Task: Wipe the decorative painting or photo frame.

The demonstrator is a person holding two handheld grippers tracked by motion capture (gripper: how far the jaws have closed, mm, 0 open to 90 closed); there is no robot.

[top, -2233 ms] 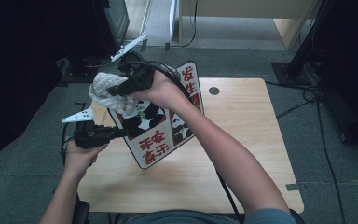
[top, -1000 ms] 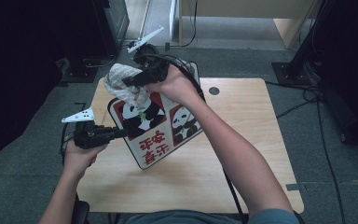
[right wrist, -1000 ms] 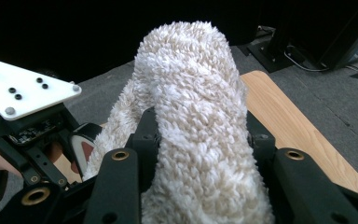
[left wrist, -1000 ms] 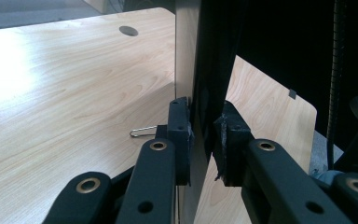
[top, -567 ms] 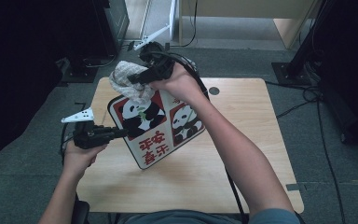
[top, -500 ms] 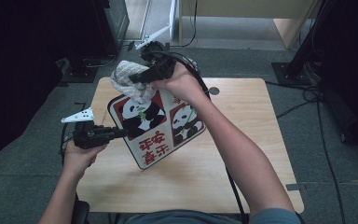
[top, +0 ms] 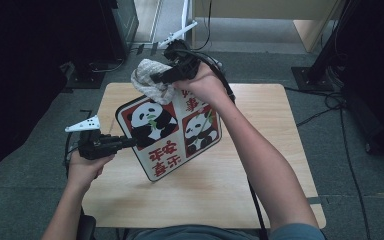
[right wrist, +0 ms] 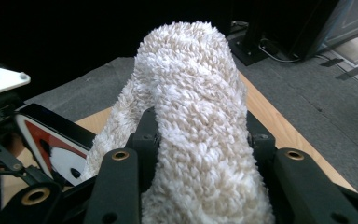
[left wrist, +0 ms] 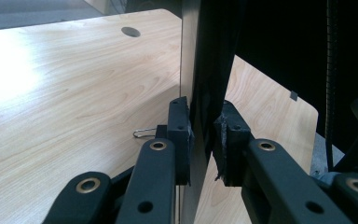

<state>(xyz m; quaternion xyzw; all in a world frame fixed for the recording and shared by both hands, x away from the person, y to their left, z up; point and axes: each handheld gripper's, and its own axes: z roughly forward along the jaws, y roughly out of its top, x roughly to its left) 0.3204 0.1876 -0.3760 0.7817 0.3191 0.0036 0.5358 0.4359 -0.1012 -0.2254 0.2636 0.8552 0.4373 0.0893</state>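
A panda picture board (top: 172,131) with red characters is held tilted above the wooden table (top: 260,165). My left gripper (top: 130,142) is shut on the board's left edge; in the left gripper view its pads (left wrist: 182,135) pinch the board's thin edge (left wrist: 191,70). A fluffy cream cloth (top: 149,81) is bunched in my right gripper (top: 161,77), which is shut on it and presses it against the board's top left corner. In the right gripper view the cloth (right wrist: 191,116) bulges between the jaws, with the board's corner (right wrist: 51,140) below left.
A paper clip (left wrist: 144,133) lies on the table behind the left jaw. A round cable hole (left wrist: 130,31) sits near the table's far edge. Cables trail on the grey floor (top: 325,100) at the right, and dark furniture (top: 40,50) stands at the left.
My right gripper has carried the cloth to the right along the board's upper edge. The left gripper and the board have stayed put.
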